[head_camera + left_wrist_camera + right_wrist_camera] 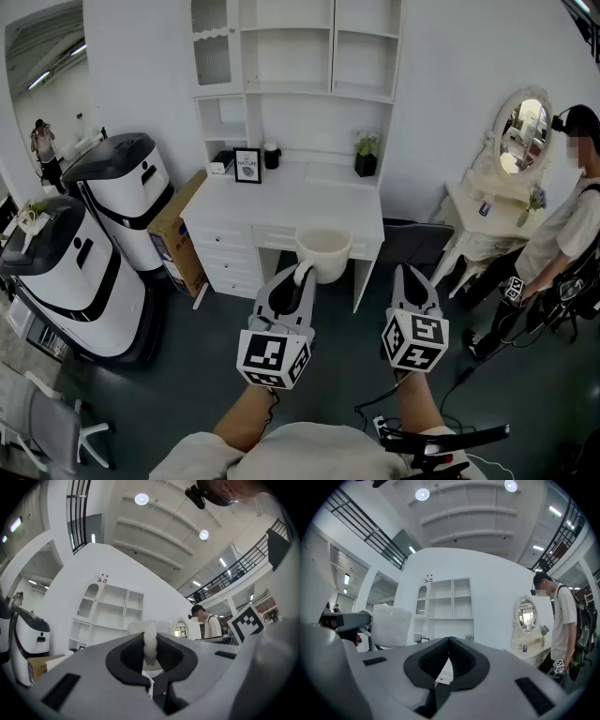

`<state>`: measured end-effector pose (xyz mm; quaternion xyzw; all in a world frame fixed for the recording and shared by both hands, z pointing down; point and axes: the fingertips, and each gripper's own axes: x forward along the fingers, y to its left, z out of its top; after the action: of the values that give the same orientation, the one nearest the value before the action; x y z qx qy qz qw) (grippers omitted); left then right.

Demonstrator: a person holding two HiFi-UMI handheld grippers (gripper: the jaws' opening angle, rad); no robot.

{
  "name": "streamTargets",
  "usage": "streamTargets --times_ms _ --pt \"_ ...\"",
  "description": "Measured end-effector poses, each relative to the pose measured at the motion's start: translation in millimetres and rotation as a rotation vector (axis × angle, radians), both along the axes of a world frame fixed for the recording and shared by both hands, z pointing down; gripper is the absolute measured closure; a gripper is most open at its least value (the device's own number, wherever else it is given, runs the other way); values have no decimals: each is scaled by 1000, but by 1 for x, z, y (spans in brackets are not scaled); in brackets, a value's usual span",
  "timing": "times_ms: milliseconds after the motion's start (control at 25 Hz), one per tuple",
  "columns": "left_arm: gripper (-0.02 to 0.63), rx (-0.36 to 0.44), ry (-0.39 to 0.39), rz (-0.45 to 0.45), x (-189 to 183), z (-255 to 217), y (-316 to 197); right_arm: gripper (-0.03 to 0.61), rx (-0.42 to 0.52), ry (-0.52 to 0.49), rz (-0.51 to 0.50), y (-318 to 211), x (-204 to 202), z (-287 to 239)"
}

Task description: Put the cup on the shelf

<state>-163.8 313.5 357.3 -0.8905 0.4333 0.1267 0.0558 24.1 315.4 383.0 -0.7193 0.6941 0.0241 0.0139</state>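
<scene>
A white cup [324, 251] hangs in the air in front of the white desk, held by its handle [150, 641] in my left gripper [302, 274], whose jaws are shut on it. In the right gripper view the same cup [391, 626] shows at the left. My right gripper [413, 278] hovers beside it, shut and empty; its pads [449, 656] meet at the tips. The white shelf unit [295, 56] rises over the desk, with open compartments; it also shows far off as the shelf [112, 609] and the shelf [450, 604].
On the desk [291, 202] stand a framed sign [247, 165], a dark jar [272, 157] and a potted plant [366, 155]. Two white-and-black machines [84, 253] stand at the left with a cardboard box [178, 234]. A person [562, 234] stands at the right by a mirror table [497, 187].
</scene>
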Motion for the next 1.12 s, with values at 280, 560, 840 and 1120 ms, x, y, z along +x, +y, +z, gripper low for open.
streamTargets --times_ms 280,560,840,1120 --pt "566 3 2 3 -10 -1 -5 557 -9 5 -1 -7 -11 1" --pt "566 0 -3 15 -26 0 -13 556 2 -29 3 -13 -25 2" --pt "566 -5 3 27 -27 7 -27 555 -42 -40 27 -22 -24 15" --pt "566 -13 10 28 -16 12 -51 555 -51 -54 27 -44 -15 21"
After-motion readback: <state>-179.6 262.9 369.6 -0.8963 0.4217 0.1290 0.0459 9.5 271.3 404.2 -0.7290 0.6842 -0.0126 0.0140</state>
